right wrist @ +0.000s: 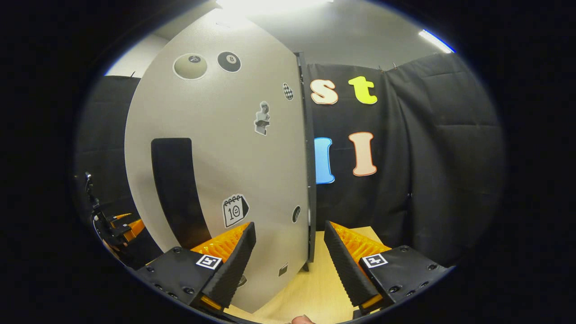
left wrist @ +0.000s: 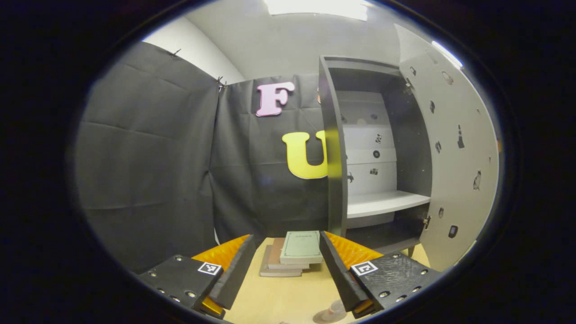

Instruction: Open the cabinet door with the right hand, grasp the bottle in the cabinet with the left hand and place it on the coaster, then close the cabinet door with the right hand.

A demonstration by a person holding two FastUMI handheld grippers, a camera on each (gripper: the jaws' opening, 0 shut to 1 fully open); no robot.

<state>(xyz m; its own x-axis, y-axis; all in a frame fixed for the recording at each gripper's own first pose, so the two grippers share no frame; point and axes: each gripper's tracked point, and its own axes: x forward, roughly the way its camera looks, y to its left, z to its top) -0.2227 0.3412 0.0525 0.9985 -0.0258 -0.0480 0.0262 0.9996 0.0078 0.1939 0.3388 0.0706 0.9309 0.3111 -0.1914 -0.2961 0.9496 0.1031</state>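
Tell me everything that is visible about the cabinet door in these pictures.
The cabinet door is a tall, flat, pale grey panel that looks like painted board. It stands swung wide open, hinged at the cabinet's right side. Small stickers dot both faces, and a dark vertical handle strip sits on the outer face. In the right gripper view, its free edge stands between the open fingers of the right gripper, which do not press on it.

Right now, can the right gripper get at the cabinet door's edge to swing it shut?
Probably yes. The right gripper is open, and the cabinet door stands wide open just ahead, its free edge lined up with the gap between the fingers; nothing blocks it.
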